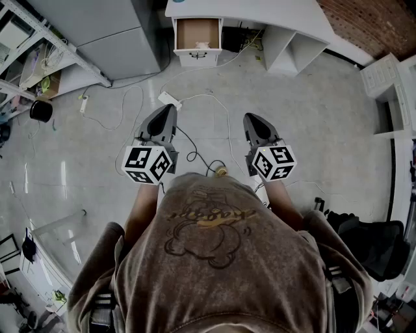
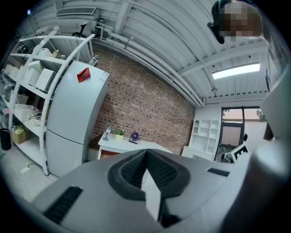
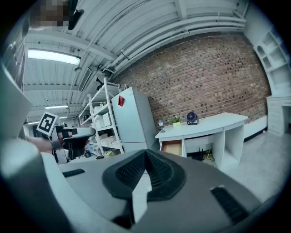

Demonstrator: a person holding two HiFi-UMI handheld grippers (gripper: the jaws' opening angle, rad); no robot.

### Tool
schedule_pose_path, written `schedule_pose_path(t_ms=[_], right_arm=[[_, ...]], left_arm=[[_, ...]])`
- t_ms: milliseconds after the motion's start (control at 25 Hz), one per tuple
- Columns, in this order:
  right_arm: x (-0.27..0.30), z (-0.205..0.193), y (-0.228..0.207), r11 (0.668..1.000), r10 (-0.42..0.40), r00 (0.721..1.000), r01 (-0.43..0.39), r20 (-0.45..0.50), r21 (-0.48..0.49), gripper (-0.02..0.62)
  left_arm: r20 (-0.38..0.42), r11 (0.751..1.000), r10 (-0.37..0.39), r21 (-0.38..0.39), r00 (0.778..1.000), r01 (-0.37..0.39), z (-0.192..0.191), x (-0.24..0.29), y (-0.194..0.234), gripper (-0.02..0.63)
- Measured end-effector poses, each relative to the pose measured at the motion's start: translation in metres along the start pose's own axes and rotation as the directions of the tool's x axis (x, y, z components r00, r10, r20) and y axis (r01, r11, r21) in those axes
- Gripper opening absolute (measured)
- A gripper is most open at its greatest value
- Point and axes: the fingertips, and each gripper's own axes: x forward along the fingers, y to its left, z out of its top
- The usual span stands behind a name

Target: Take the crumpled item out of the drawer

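Grey fridge (image 1: pixel 110 32) stands just left of the white desk (image 1: pixel 260 12). The left gripper (image 1: pixel 164 112) is held well away from the desk, its jaws pressed together with nothing between them. The open wooden drawer (image 1: pixel 195 31) sits under the desk's left end, and the crumpled item (image 1: pixel 202 45) (small and pale) lies inside, at the front. The right gripper (image 1: pixel 251 119) is also clenched and empty, well apart from the desk.

Cables (image 1: pixel 207 96) across open floor (image 1: pixel 312 117) before drawer (image 1: pixel 195 29)
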Motion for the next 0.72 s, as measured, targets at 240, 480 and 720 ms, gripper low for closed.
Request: schedule_pose_path(t_ms=[240, 480, 720], right_arm=[[0.004, -0.008, 0.016, 1.0, -0.009, 1.0, 0.009, -0.001, 0.014, -0.003], [0.007, -0.018, 0.034, 0.999, -0.04, 0.999, 0.039, 0.009, 0.037, -0.003], [0.013, -0.028, 0.05, 0.996, -0.056, 0.998, 0.054, 0.025, 0.07, -0.003]], left_arm=[[-0.014, 1.0, -0.006, -0.02, 1.0, 0.006, -0.007, -0.014, 0.01, 0.008], [-0.027, 0.999, -0.045, -0.023, 0.999, 0.045, -0.017, -0.028, 0.022, 0.008], [-0.022, 0.998, -0.057, -0.028, 0.998, 0.057, -0.02, -0.032, 0.043, 0.008]])
